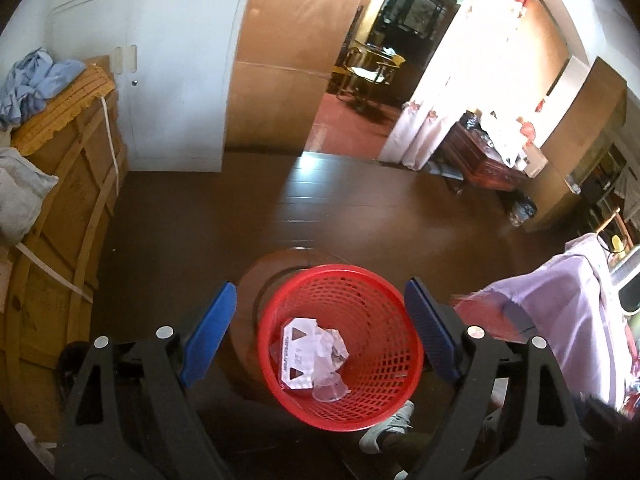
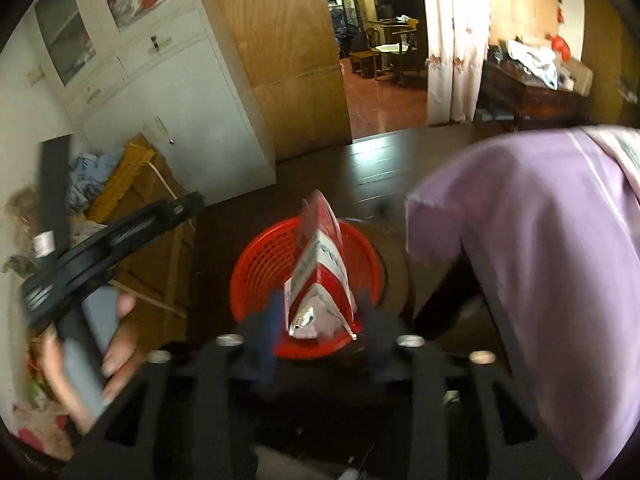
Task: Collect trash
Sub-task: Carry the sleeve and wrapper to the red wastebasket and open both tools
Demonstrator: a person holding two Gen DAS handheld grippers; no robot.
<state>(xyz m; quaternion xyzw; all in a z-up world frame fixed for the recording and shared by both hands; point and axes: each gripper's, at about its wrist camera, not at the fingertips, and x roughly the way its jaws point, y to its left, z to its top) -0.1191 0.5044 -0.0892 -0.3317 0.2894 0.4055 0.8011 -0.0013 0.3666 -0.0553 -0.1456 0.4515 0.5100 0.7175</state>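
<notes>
A red mesh basket [image 1: 384, 380] stands on the dark floor, holding a white printed card [image 1: 298, 356] and crumpled clear and white wrappers [image 1: 332, 348]. My left gripper [image 1: 320, 286] hovers above it with its blue pads [image 1: 208, 336] spread wide and nothing between them. In the right wrist view the basket [image 2: 256, 264] lies straight below my right gripper [image 2: 320, 300]. A red and white foil packet [image 2: 320, 276] stands upright between that gripper's blurred fingers, with a small gap showing on each side. The left gripper's black frame [image 2: 108, 240] and the hand [image 2: 116, 344] holding it show at the left.
A wooden crate [image 1: 60, 240] topped with a yellow mat and blue cloth stands left of the basket. A purple cloth [image 2: 540, 260] drapes over furniture at the right. White cabinets [image 1: 180, 80] and a doorway lie beyond. A pale shoe [image 1: 388, 428] is beside the basket.
</notes>
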